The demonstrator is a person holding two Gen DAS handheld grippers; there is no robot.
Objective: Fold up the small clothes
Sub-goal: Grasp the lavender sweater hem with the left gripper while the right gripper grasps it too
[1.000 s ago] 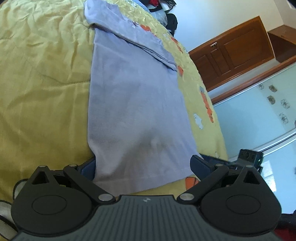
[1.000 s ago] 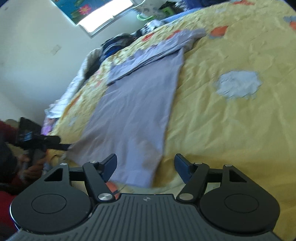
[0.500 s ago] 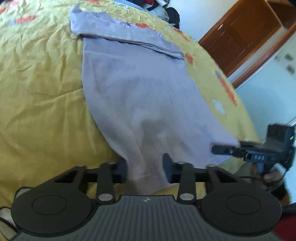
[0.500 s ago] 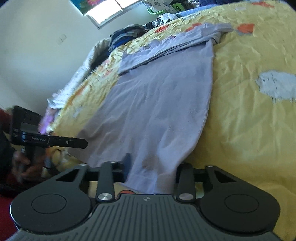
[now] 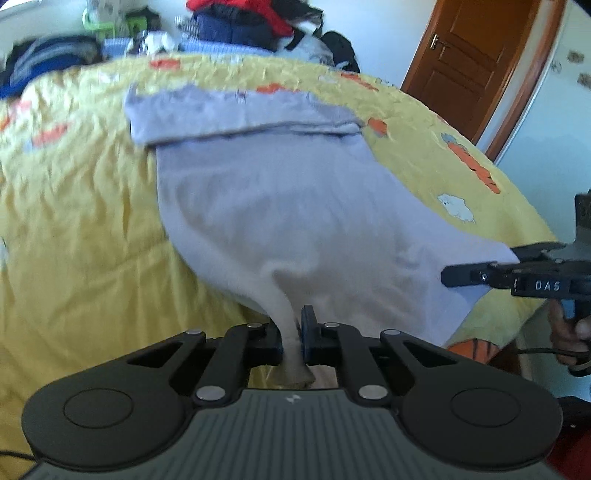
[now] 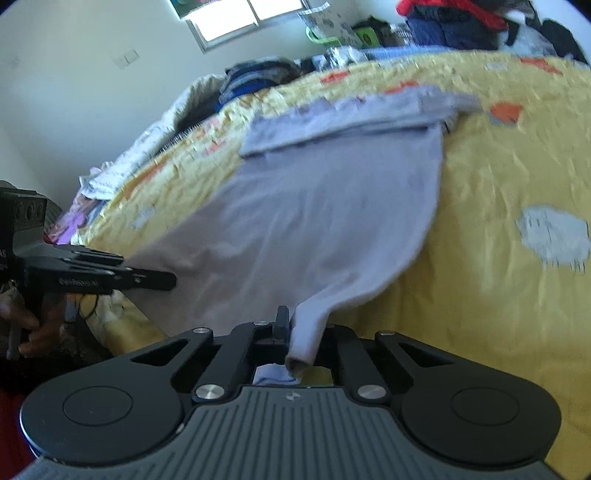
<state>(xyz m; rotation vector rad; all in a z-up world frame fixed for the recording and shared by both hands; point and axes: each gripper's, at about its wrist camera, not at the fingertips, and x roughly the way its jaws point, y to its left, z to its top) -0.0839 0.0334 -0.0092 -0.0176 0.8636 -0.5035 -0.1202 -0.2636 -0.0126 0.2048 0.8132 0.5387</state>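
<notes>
A lavender shirt (image 5: 273, 206) lies lengthwise on a yellow bedspread (image 5: 74, 229), its sleeves folded across the far end. My left gripper (image 5: 291, 332) is shut on the near hem at its left corner, the cloth bunched between the pads and lifted. In the right wrist view the same shirt (image 6: 325, 214) rises toward my right gripper (image 6: 303, 332), shut on the hem's right corner. Each gripper shows in the other's view: the right gripper (image 5: 476, 275) at the right edge, the left gripper (image 6: 147, 278) at the left edge.
Piles of clothes (image 5: 240, 22) crowd the far end of the bed. A wooden door (image 5: 469, 62) stands at the back right, a window (image 6: 240, 18) on the far wall. A hand (image 6: 26, 321) grips the left tool's handle. The bedspread (image 6: 517, 177) carries sheep and orange patches.
Both grippers went from open around the near hem to shut on its corners. The hem has lifted off the bedspread and both views have tilted up toward the far end of the bed.
</notes>
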